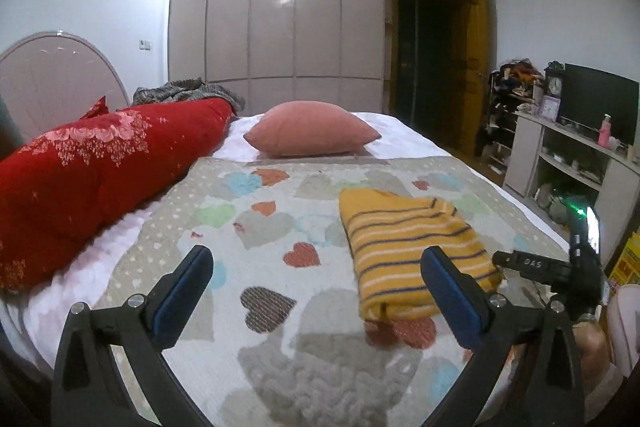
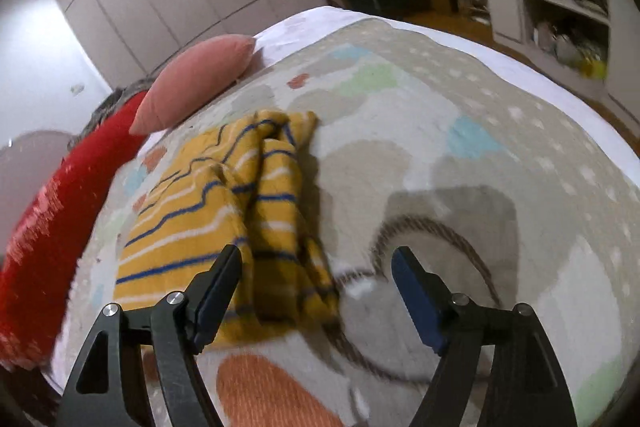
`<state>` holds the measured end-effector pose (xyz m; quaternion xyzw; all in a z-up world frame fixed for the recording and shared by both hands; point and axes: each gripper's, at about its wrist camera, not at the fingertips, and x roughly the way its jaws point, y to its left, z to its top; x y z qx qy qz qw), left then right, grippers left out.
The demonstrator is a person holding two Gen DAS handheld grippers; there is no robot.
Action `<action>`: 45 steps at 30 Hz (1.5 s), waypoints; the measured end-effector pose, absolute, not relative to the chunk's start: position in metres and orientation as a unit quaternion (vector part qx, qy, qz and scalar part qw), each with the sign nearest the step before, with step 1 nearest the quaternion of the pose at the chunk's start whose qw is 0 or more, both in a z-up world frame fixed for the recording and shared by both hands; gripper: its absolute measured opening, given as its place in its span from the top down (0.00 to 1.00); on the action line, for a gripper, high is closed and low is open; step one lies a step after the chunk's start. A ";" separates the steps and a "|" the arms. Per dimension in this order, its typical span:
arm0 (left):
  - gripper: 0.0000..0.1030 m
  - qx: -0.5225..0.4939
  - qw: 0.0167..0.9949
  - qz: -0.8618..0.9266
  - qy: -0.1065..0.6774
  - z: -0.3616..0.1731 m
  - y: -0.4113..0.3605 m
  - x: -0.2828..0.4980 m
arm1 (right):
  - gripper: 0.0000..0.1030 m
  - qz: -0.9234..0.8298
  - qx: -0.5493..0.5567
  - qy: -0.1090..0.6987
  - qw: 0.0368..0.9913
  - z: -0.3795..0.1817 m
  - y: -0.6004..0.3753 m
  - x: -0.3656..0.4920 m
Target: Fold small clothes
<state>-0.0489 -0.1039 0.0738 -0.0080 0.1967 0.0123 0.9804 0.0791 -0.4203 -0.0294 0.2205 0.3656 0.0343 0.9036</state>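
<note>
**Yellow striped garment folded on the bed**

Yellow knit with blue and white stripes, the garment (image 1: 416, 251) lies folded into a thick bundle on the heart-patterned blanket (image 1: 256, 227) that covers the bed. In the left wrist view it sits to the right of the middle of the blanket, its near end beside the right finger of the left gripper (image 1: 318, 291). That gripper hangs above the blanket with its jaws spread wide and nothing between them.

In the right wrist view the right gripper (image 2: 316, 279) is also spread wide and holds nothing. Its left finger stands over the near edge of the garment (image 2: 224, 203), and its right finger is over bare blanket (image 2: 520, 147). Whether either finger touches the cloth cannot be told. The picture is blurred.

Past the garment a pink pillow (image 1: 312, 129) rests on the white sheet (image 1: 404, 143) at the far end of the bed. A red quilt (image 1: 88, 167) with a floral pattern lies rolled along the left side. Behind stands a wall of pale wardrobe doors (image 1: 276, 19), and on the right a white shelf unit (image 1: 560, 155) carries a dark screen (image 1: 596, 103).
</note>
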 end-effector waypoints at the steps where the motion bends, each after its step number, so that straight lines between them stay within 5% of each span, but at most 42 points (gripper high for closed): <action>1: 0.00 -0.013 0.980 0.011 0.200 0.073 -0.106 -0.052 | 0.20 0.033 0.218 0.363 0.906 -0.027 -0.423 0.071; 14: 0.00 -0.048 0.953 -0.021 0.298 0.040 -0.116 -0.059 | 0.17 0.064 0.127 0.341 0.929 0.004 -0.367 0.024; 45: 0.00 -0.034 0.942 -0.008 0.332 0.021 -0.118 -0.056 | 0.15 0.076 0.053 0.353 0.931 -0.010 -0.332 0.016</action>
